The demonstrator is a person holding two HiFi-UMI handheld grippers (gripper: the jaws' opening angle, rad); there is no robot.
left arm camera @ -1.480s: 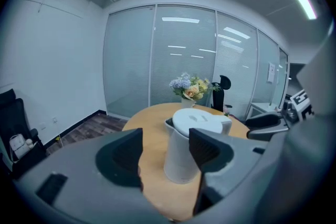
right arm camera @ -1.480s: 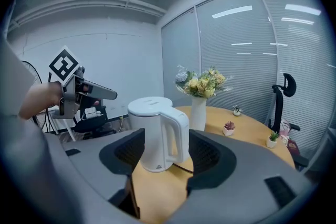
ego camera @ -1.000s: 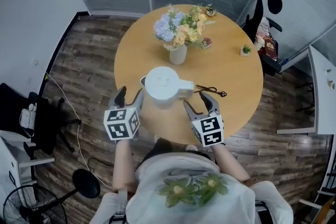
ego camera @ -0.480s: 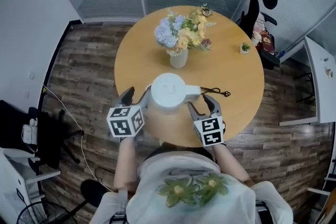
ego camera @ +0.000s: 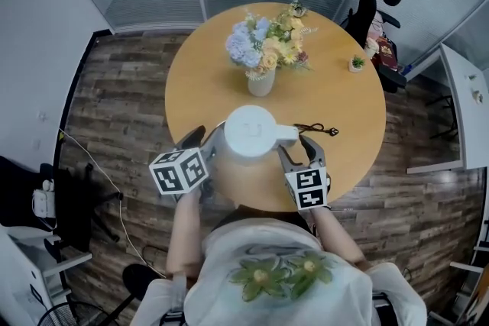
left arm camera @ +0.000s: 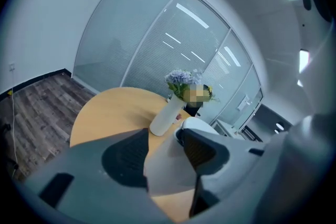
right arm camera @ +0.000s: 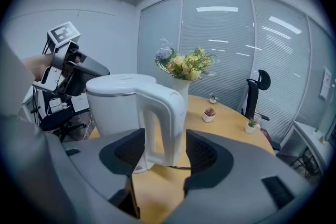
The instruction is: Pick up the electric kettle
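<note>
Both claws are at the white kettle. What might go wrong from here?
The right claw straddles the handle of the white electric kettle with gaps either side; lifting before it closes could let the handle slip.
The left claw is closing on a smooth white part of the kettle; that hold may slide and tilt it.
The white vase of flowers stands close behind the kettle; a forward swing might topple it.
</note>
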